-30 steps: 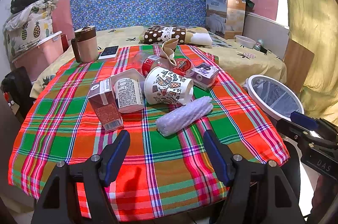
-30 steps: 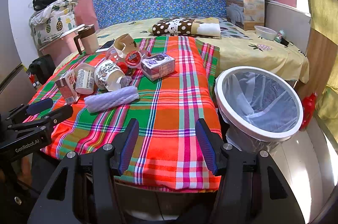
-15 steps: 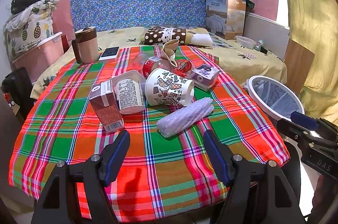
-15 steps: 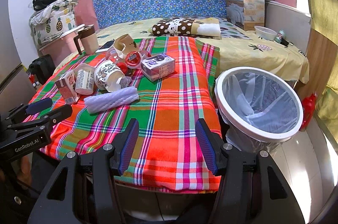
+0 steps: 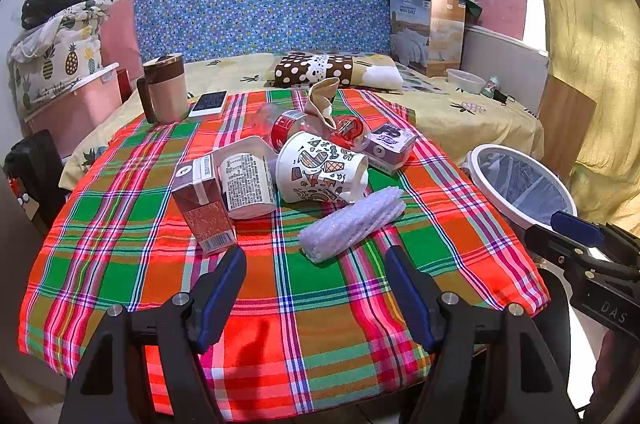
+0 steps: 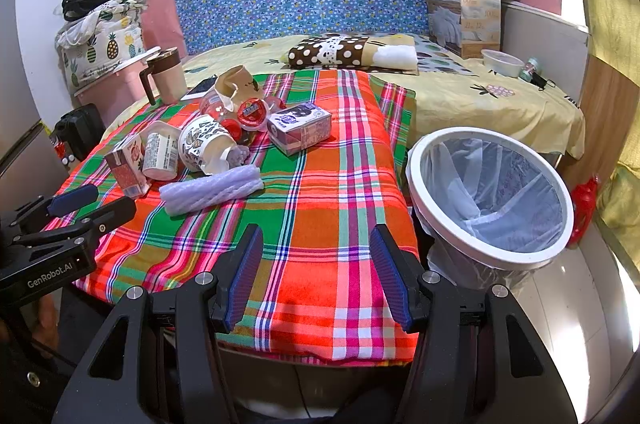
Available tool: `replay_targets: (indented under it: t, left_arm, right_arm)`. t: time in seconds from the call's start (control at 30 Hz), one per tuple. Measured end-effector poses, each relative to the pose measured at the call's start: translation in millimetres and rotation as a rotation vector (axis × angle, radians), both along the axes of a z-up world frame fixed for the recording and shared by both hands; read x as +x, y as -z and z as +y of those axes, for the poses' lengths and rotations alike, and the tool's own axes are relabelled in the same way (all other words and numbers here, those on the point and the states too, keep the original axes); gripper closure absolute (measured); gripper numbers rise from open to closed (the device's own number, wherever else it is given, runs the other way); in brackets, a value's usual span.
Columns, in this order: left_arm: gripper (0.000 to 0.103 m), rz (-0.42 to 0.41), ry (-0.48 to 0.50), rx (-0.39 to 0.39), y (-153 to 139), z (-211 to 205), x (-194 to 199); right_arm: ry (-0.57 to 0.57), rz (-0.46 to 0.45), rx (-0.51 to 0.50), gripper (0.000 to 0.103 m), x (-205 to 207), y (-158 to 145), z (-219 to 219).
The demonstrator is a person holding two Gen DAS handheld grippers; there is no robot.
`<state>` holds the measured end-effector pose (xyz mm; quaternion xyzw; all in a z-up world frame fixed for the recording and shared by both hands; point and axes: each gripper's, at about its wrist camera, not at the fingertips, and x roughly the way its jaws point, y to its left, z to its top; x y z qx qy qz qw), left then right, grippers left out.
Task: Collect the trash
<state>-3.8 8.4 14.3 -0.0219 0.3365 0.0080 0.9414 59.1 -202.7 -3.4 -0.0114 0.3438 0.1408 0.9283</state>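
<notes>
Trash lies on a plaid-covered table (image 5: 120, 256): a white foam roll (image 5: 352, 220) (image 6: 212, 189), a patterned paper cup (image 5: 320, 169) (image 6: 206, 143) on its side, a red-brown drink carton (image 5: 204, 203) (image 6: 128, 163), a white tub (image 5: 248, 183), a purple box (image 5: 390, 145) (image 6: 300, 129), a plastic bottle (image 5: 288, 123) and a crumpled brown cup (image 5: 324, 99). My left gripper (image 5: 314, 268) is open and empty, just short of the foam roll. My right gripper (image 6: 316, 248) is open and empty over the table's front edge. A white-rimmed lined bin (image 6: 490, 195) (image 5: 520, 183) stands right of the table.
A brown-lidded mug (image 5: 164, 91) and a phone (image 5: 208, 103) sit at the table's far left. Behind is a bed with a dotted pillow (image 5: 316, 71) and a boxed quilt (image 5: 430, 35). A pink storage box (image 5: 76, 107) stands at left.
My left gripper has crept slightly forward toward the trash pile. The right gripper has hardly moved. Both stay open.
</notes>
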Motion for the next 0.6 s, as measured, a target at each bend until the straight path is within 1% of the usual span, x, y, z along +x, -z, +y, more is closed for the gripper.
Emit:
replay_targets:
  t: [0.6]
  left_arm:
    - [0.032, -0.001, 0.001, -0.001, 1.5, 0.0, -0.7]
  right_arm:
    - [-0.005, -0.003, 0.006, 0.046, 2.5, 0.0, 0.4]
